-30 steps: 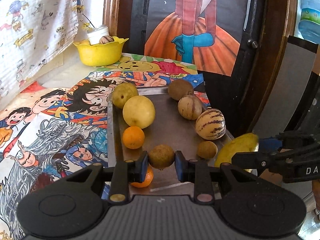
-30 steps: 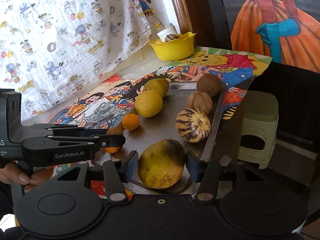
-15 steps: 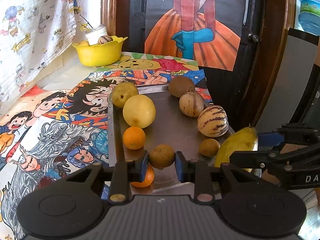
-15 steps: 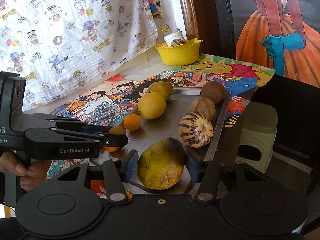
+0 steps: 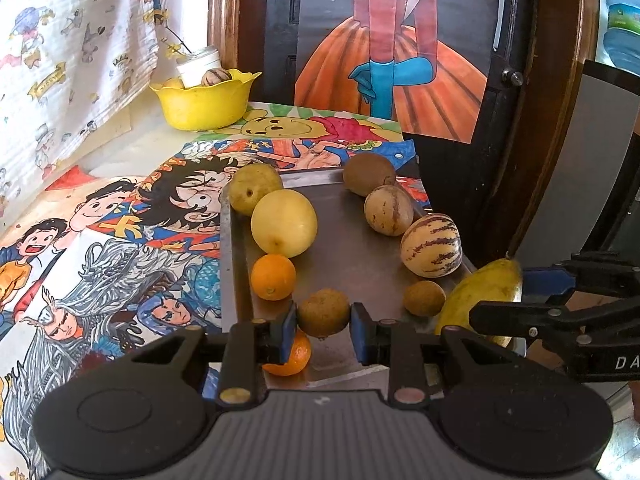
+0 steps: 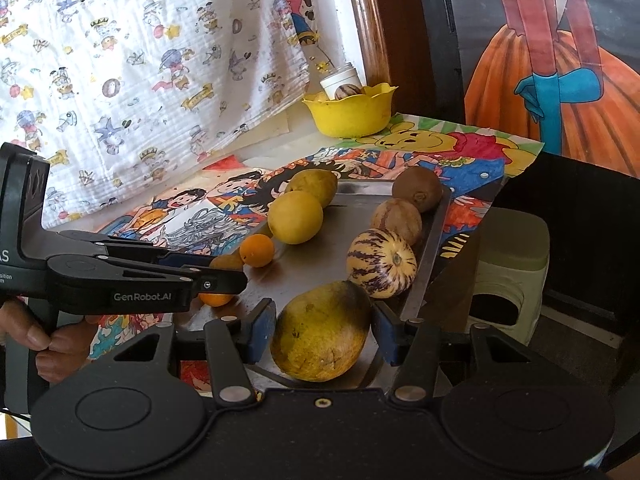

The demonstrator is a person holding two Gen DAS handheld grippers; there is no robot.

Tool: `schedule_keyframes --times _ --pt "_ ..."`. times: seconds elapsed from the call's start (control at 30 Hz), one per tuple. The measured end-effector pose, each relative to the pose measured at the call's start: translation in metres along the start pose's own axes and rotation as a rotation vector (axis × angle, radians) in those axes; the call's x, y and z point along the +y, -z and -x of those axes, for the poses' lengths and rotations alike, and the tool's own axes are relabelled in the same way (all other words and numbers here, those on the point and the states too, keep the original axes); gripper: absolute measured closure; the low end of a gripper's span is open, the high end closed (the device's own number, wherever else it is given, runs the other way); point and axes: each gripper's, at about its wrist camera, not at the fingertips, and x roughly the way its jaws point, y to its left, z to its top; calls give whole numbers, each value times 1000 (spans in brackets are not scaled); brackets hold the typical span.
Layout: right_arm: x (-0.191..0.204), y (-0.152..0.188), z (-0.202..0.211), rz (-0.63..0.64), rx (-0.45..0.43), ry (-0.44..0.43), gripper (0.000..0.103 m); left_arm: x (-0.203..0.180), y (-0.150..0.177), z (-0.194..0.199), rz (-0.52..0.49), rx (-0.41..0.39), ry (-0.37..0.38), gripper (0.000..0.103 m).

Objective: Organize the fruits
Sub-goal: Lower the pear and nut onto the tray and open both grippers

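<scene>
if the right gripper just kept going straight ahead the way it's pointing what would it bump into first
The right gripper already has the big yellow mango between its fingers. Pushed straight on, that mango would probably meet the striped melon just beyond it on the metal tray, though depth is hard to judge.

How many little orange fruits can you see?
2: one round orange fruit on the metal tray's left side, another half hidden beneath the left gripper's fingers. More may be hidden.

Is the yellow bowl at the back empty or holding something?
Holding something: the yellow bowl contains a striped fruit and a white cup.
</scene>
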Motion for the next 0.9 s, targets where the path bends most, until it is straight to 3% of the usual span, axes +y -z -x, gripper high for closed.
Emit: schedule_keyframes --times 0.23,0.63,0.9 --pt "-3 1 0 -18 -8 5 47 0 0 1 17 -11 -1 60" --pt "-8 4 3 -44 -22 19 45 3 -1 4 61 -18 2 55" --pt "-8 7 3 -54 -25 34 40 5 0 6 86 -26 -7 45"
